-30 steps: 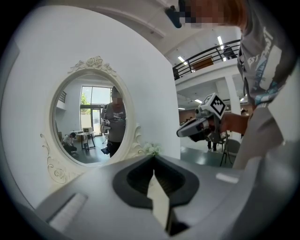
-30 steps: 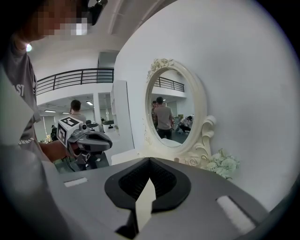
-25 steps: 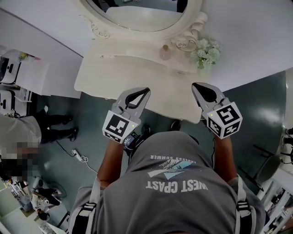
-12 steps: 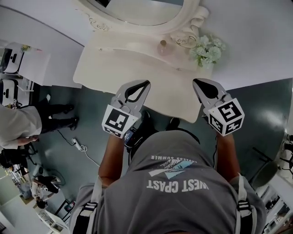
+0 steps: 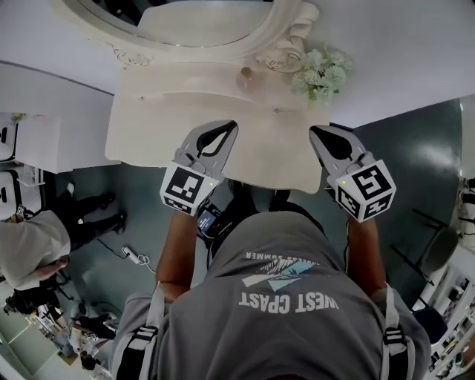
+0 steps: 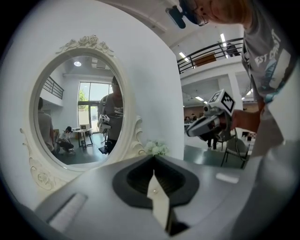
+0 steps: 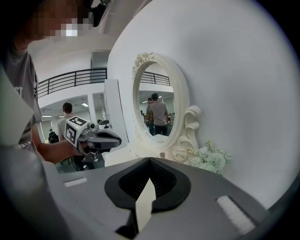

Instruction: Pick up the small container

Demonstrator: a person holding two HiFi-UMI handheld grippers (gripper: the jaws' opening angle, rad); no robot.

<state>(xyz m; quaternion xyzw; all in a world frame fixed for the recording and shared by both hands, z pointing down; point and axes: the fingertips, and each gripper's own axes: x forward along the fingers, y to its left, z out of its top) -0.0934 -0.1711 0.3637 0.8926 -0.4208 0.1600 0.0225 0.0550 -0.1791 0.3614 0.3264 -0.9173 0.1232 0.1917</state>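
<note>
Small container [image 5: 245,77] well beyond closed, empty left gripper [image 5: 232,125] and right gripper [image 5: 314,130].

I see the left gripper [image 5: 230,125] and the right gripper [image 5: 315,131] in matt grey plastic. The table [image 5: 148,126] looks smooth and painted cream, the mirror frame [image 5: 286,46] carved, the floor [image 5: 415,148] glossy.

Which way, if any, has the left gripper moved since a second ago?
Yes: the left gripper has moved forward, further in over the dressing table from its front edge, toward the mirror.
</note>
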